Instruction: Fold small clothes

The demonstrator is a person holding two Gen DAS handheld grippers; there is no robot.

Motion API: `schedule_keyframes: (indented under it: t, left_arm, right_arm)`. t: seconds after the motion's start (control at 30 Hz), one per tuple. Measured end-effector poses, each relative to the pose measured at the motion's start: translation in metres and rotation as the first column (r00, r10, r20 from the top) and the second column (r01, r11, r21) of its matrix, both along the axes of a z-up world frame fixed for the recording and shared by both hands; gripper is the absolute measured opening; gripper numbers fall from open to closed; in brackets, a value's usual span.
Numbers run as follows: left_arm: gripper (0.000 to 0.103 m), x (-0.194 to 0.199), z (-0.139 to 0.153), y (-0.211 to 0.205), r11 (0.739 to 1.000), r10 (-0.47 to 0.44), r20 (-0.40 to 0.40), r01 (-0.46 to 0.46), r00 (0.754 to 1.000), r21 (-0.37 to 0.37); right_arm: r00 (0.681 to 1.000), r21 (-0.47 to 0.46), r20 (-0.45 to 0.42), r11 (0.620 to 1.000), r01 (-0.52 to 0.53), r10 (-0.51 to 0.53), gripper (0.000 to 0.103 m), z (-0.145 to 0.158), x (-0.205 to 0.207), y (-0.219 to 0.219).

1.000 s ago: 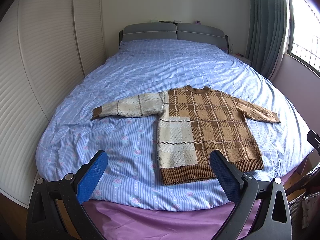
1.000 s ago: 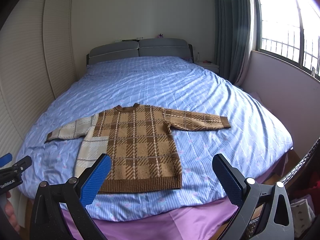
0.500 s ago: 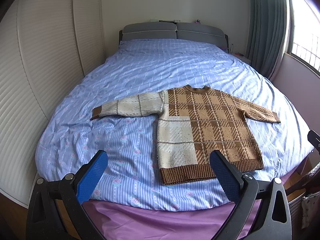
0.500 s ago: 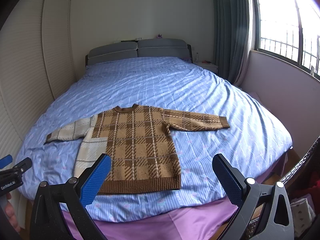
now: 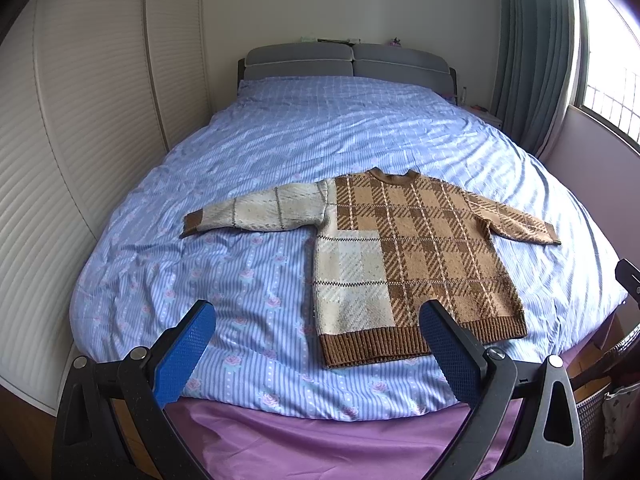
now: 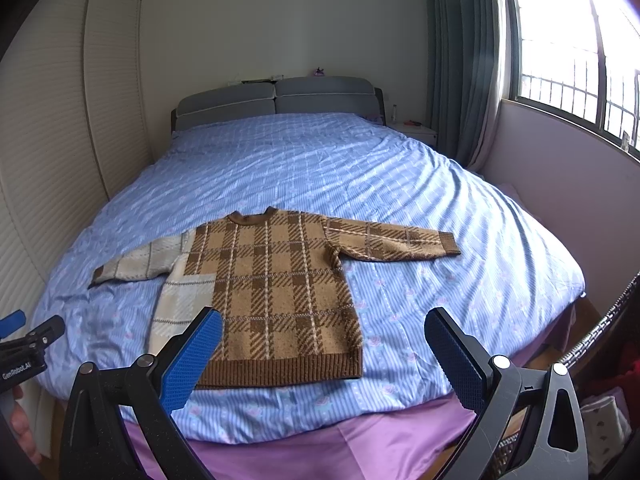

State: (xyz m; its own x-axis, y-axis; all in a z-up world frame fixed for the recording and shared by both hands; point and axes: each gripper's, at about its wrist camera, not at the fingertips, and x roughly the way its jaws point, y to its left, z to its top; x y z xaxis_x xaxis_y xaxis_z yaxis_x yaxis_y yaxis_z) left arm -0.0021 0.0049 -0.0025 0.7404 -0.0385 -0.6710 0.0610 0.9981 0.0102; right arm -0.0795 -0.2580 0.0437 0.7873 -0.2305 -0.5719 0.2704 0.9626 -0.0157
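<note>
A small brown and cream plaid sweater lies flat and face up on the blue striped bedspread, both sleeves spread out sideways, hem toward me. My left gripper hovers open off the foot of the bed, in front of the hem's cream left corner. Further right, my right gripper is open too, short of the hem's brown right corner. Neither one touches the cloth. The tip of the left gripper shows at the right wrist view's left edge, with a hand under it.
A purple sheet hangs over the bed's near edge. White slatted wardrobe doors run along the left side. A wall with a window, curtains and a nightstand are on the right. A wicker basket stands at the bed's near right corner.
Both grippers have crept slightly nearer the bed, so the sweater looks a little larger. Nothing was taken hold of; the sweater lies as before.
</note>
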Motion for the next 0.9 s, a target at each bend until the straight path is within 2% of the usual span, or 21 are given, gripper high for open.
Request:
schedule_keyframes:
  t: [0.43, 0.67, 0.9]
  left_arm:
    - [0.103, 0.007, -0.008, 0.016, 0.999, 0.038, -0.008, -0.038, 0.999, -0.019]
    - [0.103, 0.027, -0.015, 0.053, 0.994, 0.099, -0.009, -0.1, 0.995, -0.05]
    - [0.103, 0.06, -0.026, 0.101, 0.987, 0.148, -0.005, -0.148, 0.989, -0.056]
  right_arm:
    - [0.999, -0.017, -0.005, 0.999, -0.033, 0.033, 0.102, 0.002, 0.015, 0.016]
    - [0.995, -0.026, -0.018, 0.995, -0.098, 0.097, 0.102, -0.003, 0.052, 0.046]
    - [0.98, -0.02, -0.024, 0.979, -0.2, 0.2, 0.102, -0.01, 0.107, 0.102]
